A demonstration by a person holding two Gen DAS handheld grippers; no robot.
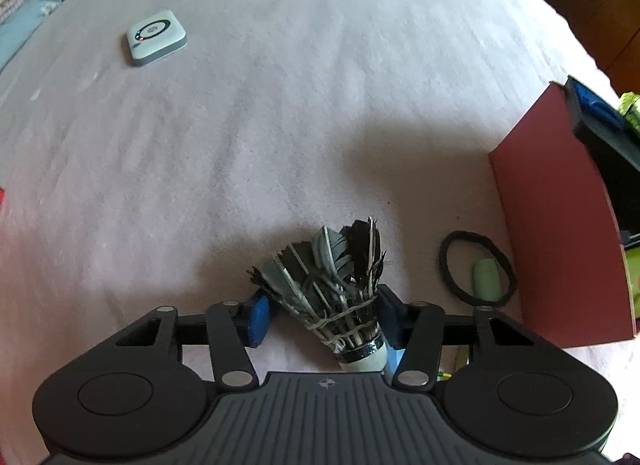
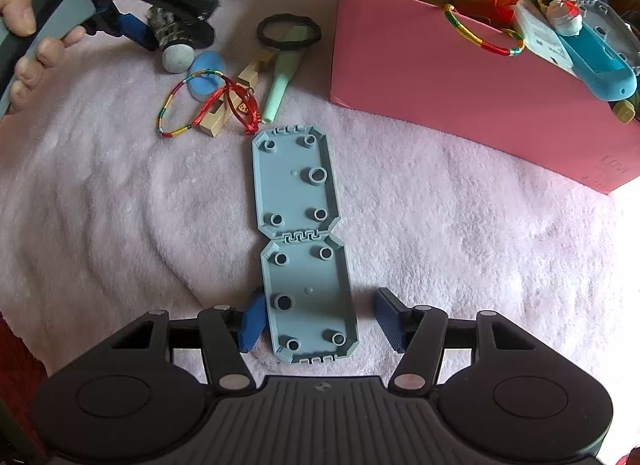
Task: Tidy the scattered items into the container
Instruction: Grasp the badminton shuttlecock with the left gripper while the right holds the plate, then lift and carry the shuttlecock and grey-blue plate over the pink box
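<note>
A dark-feathered shuttlecock [image 1: 340,297] is seen between the blue pads of the left gripper [image 1: 324,319], feathers away from the camera and cork base toward it; the right pad is against its base, the left pad stands slightly clear of the feathers, and a firm grip cannot be confirmed. In the right wrist view this left gripper [image 2: 150,31] is seen carried by a hand [image 2: 24,37] near the far left part of the pink blanket [image 2: 460,265], with the cork end of the shuttlecock [image 2: 176,53] just above the fabric. Just beside it, a black hair band [image 2: 289,31], a pale green handle-shaped item [image 2: 282,79], a blue disc [image 2: 206,71], a wooden piece [image 2: 218,119], a multicoloured cord bracelet [image 2: 176,113] and a red cord [image 2: 240,105] are clustered. Nearer the camera, a hinged blue-grey plastic plate [image 2: 304,241] lies flat; its near half is straddled by the right gripper [image 2: 318,321], whose jaws are open, neither pad pressing it. The pink container box [image 2: 460,81] stands at the far right, already loaded with items. A white square device [image 1: 157,38] lies well apart on the far left of the blanket.
</note>
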